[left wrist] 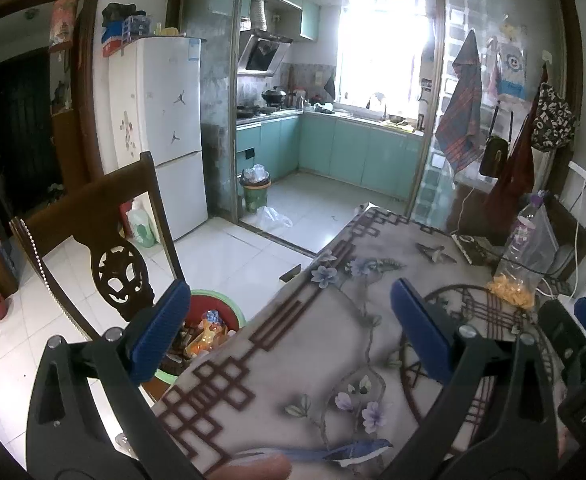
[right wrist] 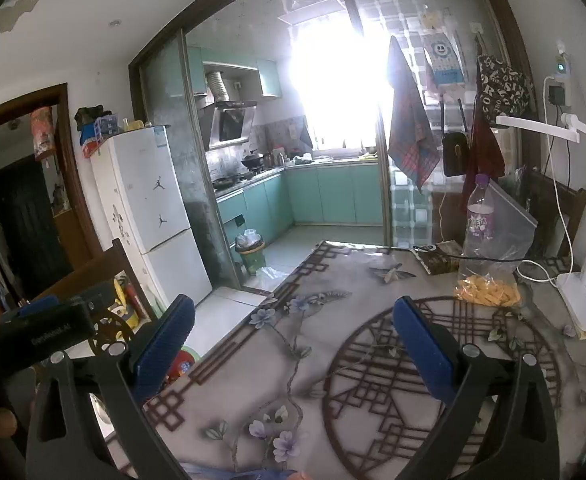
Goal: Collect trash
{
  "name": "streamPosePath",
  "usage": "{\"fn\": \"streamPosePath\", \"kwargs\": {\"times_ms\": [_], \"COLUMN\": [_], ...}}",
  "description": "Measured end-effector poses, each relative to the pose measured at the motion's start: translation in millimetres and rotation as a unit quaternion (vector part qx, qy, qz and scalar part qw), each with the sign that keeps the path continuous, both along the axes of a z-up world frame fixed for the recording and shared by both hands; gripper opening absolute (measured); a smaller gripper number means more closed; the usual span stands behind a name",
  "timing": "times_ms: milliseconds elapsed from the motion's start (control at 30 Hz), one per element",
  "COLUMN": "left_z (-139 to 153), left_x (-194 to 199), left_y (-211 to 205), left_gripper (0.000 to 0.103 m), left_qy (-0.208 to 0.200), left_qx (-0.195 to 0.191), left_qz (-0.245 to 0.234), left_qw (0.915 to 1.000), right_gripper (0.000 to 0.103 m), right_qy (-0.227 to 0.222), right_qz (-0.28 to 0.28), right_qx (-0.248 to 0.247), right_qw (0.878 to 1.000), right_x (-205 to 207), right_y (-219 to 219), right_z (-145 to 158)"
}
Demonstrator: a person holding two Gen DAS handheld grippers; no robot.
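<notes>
Both fingers spread, empty. Snack bag point(right wrist: 487, 276) stands upright at the desk point(right wrist: 333, 320) far right edge, ahead-right; right gripper point(right wrist: 293, 344) nearer. Trash bin point(left wrist: 213, 320) sits below left edge.

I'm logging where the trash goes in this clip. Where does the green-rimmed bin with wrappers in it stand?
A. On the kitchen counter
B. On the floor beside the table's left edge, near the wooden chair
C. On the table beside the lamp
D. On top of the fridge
B: in the left wrist view the green-rimmed bin sits on the tiled floor beside the table edge, next to the wooden chair.
</notes>
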State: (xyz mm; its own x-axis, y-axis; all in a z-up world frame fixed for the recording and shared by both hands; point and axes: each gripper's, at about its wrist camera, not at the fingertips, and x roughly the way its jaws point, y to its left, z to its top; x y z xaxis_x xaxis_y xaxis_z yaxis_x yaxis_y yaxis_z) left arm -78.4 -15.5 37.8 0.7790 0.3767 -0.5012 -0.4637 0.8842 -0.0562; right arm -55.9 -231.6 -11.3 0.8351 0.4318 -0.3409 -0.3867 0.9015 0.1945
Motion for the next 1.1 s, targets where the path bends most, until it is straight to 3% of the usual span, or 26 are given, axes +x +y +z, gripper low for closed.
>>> {"fn": "streamPosePath", "kwargs": {"times_ms": [1100], "left_z": [-4], "left_x": [11], "left_y": [-12], "left_gripper": [0.098], "left_qy": [0.008], "left_qx": [-0.011], "left_qz": [-0.014], "left_qw": [0.9998], "right_gripper": [0.096], "right_qy": [0.013], "right_qz": [-0.004], "right_qx": [0.001], "right_qw": [1.000], "right_x": [3], "right_y": [-6], "right_z": [-8]}}
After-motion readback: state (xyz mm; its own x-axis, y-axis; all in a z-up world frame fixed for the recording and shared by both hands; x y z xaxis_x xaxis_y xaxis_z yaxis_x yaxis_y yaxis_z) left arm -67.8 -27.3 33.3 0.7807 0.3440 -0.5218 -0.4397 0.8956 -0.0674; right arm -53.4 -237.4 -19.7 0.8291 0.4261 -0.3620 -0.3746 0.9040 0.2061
